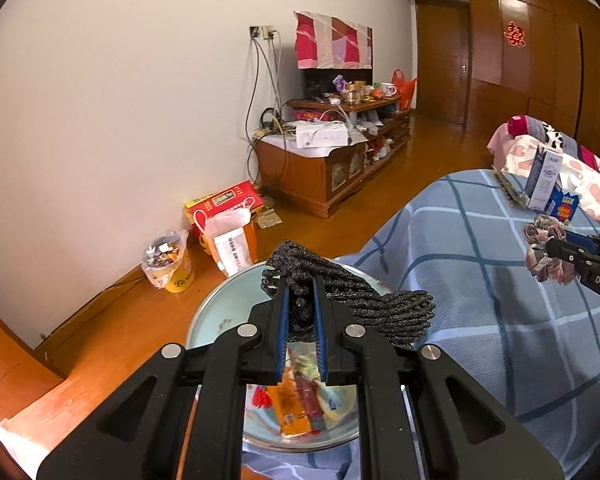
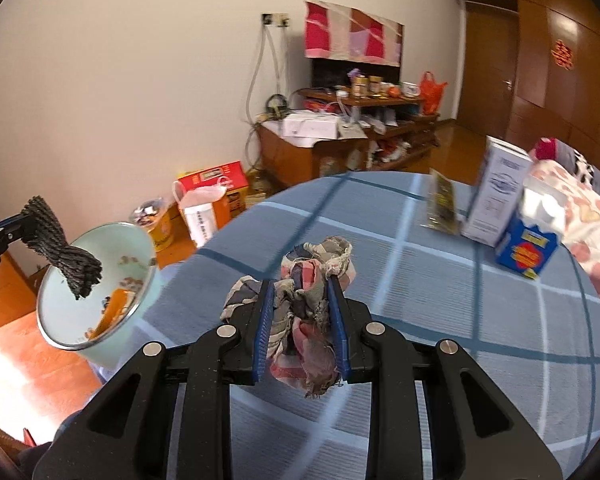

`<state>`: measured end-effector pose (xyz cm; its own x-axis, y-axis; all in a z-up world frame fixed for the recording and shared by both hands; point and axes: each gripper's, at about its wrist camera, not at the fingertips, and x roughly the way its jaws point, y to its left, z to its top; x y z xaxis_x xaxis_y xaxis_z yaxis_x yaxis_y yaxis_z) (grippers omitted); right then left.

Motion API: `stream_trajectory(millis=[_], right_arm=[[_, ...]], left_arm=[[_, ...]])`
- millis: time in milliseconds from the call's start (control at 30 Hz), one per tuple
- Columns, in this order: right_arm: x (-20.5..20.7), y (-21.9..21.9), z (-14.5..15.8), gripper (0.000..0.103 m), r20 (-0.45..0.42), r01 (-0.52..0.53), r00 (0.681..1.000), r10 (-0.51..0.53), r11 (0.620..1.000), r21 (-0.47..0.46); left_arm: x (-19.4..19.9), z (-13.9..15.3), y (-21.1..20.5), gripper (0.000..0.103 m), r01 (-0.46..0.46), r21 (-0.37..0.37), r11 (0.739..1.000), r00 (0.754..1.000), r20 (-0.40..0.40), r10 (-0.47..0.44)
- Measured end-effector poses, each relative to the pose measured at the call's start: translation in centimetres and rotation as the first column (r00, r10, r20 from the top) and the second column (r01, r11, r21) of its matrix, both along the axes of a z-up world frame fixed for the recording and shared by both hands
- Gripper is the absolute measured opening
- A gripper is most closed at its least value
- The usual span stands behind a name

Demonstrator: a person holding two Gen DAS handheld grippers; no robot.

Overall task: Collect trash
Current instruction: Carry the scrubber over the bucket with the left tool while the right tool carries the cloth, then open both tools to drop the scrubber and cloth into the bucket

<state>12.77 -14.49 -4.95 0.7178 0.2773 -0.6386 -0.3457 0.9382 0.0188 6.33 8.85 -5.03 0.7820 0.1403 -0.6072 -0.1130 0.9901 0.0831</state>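
White wall (image 1: pixel 120 120) and orange wooden floor (image 1: pixel 100 340) fill the left of both views; against the wall stand a yellow cup stuffed with wrappers (image 1: pixel 168 262), a white paper bag (image 1: pixel 230 240) and a red box (image 1: pixel 224 200), with a cluttered wooden cabinet (image 1: pixel 328 168) further along; a blue checked bedspread (image 1: pixel 480 300) covers the bed to the right.

At the bed's near left edge sits a pale green bin (image 2: pixel 140 248) with a metal rim; orange and red snack wrappers (image 1: pixel 296 404) lie inside it; the left gripper (image 1: pixel 302 292) hangs above the bin's mouth, its blue pads pressed tight on a dark grey knitted cloth (image 1: pixel 380 304), which droops to the right over the rim; in the right wrist view the same cloth (image 2: pixel 68 264) dangles over the bin's opening.

Further right, the right gripper (image 2: pixel 300 296) is clamped on a crumpled checked rag (image 2: pixel 304 312) of faded red, blue and grey, held clear above the bedspread; the rag bulges out above and below the pads; the view here is smeared with motion.

Toward the far right of the bed stand a tall white carton (image 2: pixel 496 196) and a blue box (image 2: pixel 528 248), touching each other; a dark flat packet (image 2: pixel 442 204) is just left of them; a pink patterned quilt (image 2: pixel 588 232) is bunched behind.
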Motion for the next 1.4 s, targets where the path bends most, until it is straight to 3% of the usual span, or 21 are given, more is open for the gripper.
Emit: stream_trajectory(millis=[833,900,933,1000,1067,1200,1400], right_arm=[[-0.7,11.7,0.9,0.029,0.022,-0.234,0.972,0.236,0.971,-0.049],[-0.8,13.0,0.9,0.034,0.025,-0.271,0.962,0.272,0.962,-0.039],[-0.9,13.2,1.0,0.042,0.028,-0.281,0.959,0.282,0.959,-0.031],[-1.1,13.7,1.1,0.059,0.042,-0.291,0.956,0.291,0.957,-0.011],[-1.3,13.9,1.1,0.059,0.043,-0.297,0.954,0.297,0.955,-0.011],[-1.7,13.6,1.6,0.063,0.047,-0.281,0.959,0.281,0.960,-0.005],[-3.0,11.4,3.4,0.065,0.081,-0.232,0.970,0.230,0.972,0.021]], left_arm=[[-2.2,-1.5,6.2,0.012,-0.127,0.014,0.992,0.991,-0.038,0.128],[-2.4,-1.5,6.5,0.019,-0.135,0.011,0.991,0.990,-0.037,0.135],[-2.4,-1.5,6.7,0.020,-0.142,0.008,0.990,0.989,-0.039,0.142],[-2.4,-1.5,6.9,0.037,-0.147,-0.002,0.989,0.988,-0.041,0.147],[-2.4,-1.5,6.8,0.047,-0.148,-0.001,0.989,0.988,-0.036,0.148],[-2.6,-1.3,6.6,0.057,-0.141,-0.016,0.990,0.990,-0.027,0.140],[-3.4,0.2,5.6,0.063,-0.121,-0.024,0.992,0.992,0.017,0.121]])
